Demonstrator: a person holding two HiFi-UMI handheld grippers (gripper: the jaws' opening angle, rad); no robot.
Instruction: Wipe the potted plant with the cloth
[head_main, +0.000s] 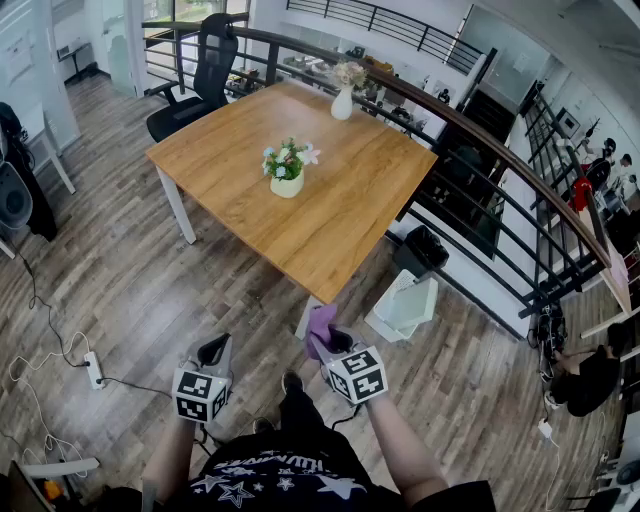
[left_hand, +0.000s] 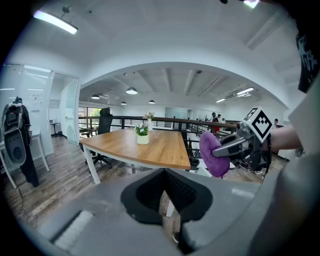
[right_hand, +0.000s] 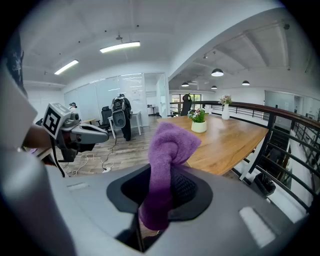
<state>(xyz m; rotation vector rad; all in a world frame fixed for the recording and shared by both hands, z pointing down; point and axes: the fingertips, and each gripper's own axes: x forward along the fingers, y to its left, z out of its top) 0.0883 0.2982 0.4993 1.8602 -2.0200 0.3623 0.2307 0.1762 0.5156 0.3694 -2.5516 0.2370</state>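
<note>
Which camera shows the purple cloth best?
The right gripper view: the purple cloth stands big and close, pinched in the right gripper. The head view shows a small bit; the left gripper view shows a side lump.

the person wears a black t-shirt (head_main: 285, 475) with short sleeves, printed across the chest with white stars and white lettering. below it show dark trousers (head_main: 300, 412) and dark shoes (head_main: 291, 381). the left tongs (head_main: 214, 350) have a smooth grey shell that narrows toward the front, with a black, ribbed pocket sunk into it where the two halves meet. the right tongs (head_main: 326, 346) are built the same: grey shell, black textured hollow, pale oblong patches on the top. each carries a white cube (head_main: 200, 393) printed with black square markers, and dark frame parts sit behind the grey front piece.
</note>
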